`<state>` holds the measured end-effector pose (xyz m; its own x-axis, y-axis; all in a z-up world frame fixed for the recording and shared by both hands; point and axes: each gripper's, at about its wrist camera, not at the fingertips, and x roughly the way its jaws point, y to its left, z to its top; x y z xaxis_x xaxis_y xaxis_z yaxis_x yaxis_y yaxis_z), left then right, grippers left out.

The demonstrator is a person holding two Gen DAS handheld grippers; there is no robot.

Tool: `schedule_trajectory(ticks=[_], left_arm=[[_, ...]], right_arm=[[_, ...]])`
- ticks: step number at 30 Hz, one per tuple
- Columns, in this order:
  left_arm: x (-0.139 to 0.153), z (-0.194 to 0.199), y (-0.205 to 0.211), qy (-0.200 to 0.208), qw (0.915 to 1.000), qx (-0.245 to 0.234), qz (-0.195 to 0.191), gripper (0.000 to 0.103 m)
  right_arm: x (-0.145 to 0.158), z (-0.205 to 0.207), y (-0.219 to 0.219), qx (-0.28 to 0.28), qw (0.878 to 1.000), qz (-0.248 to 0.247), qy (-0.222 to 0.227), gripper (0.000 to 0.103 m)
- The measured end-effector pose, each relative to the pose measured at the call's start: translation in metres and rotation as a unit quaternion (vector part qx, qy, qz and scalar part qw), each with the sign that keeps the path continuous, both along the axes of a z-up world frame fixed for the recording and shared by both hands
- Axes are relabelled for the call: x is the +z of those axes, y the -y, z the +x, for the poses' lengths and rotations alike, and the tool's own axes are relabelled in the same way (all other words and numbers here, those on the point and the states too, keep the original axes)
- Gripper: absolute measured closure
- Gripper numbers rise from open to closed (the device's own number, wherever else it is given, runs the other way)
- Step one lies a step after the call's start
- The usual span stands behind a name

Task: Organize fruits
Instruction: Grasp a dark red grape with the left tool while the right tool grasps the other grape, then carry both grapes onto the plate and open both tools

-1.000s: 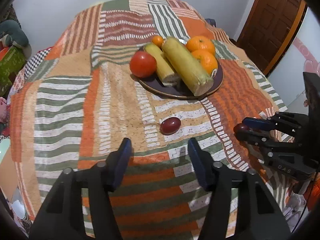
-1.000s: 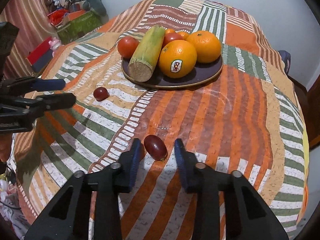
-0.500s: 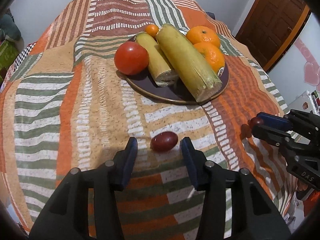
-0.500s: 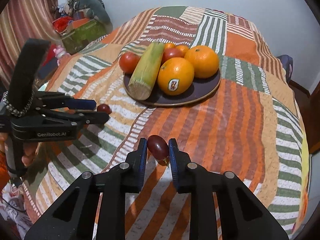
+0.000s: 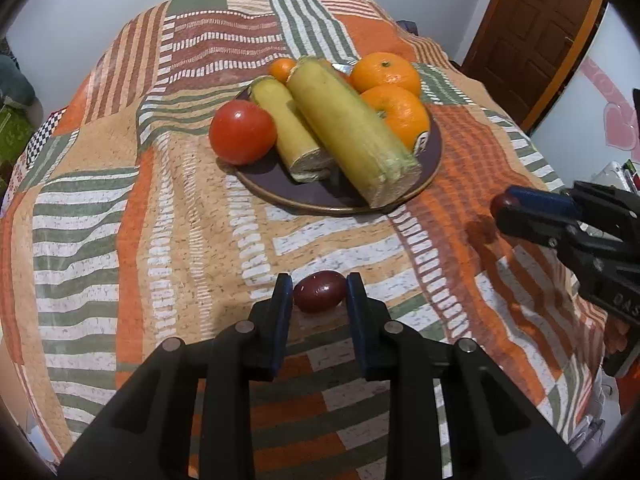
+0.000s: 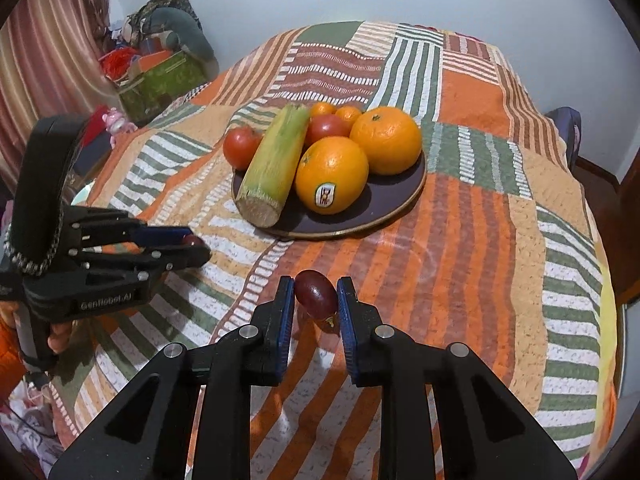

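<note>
Left wrist view: left tool [image 5: 316, 294] has closed in from wide open a second ago and now brackets the dark grape [image 5: 319, 291] lying on the patterned cloth [image 5: 100, 216]; fingers sit at its sides, slight gap at 9 o'clock, so not yet clenched. Right wrist view: right tool [image 6: 315, 295] is clamped on the second grape [image 6: 316, 294], which a second ago lay loose between open fingers; it now looks lifted slightly off the cloth, though contact is hard to judge. Plate [image 6: 404, 196] sits at 12 o'clock of both tools, already carrying oranges, tomatoes and two corn-like stalks. Judgement: both loose grapes are nearly secured; next is the left squeeze, then carrying both to the plate. Free plate space is at its near rim.
</note>
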<state>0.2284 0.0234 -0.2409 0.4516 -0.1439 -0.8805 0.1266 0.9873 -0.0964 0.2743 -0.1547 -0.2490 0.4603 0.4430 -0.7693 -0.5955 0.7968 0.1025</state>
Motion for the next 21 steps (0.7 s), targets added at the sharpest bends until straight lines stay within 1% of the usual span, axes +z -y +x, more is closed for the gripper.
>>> schedule_trajectory(ticks=[4, 10, 16, 21], left_arm=[[0.010, 0.002, 0.001, 0.012, 0.9999, -0.004, 0.002, 0.076], [0.029, 0.012, 0.000, 0.036, 0.9994, -0.002, -0.002, 0.076], [0.051, 0.029, -0.002, 0.066, 0.9978, 0.000, -0.003, 0.076], [0.067, 0.047, -0.003, 0.087, 0.9962, 0.003, -0.008, 0.076]], right_arm=[[0.010, 0.005, -0.001, 0.001, 1.000, 0.000, 0.013, 0.083], [0.029, 0.015, -0.003, 0.000, 0.999, 0.015, 0.037, 0.083], [0.044, 0.029, -0.008, 0.001, 0.998, 0.029, 0.057, 0.083], [0.048, 0.043, -0.015, 0.002, 0.997, 0.036, 0.066, 0.083]])
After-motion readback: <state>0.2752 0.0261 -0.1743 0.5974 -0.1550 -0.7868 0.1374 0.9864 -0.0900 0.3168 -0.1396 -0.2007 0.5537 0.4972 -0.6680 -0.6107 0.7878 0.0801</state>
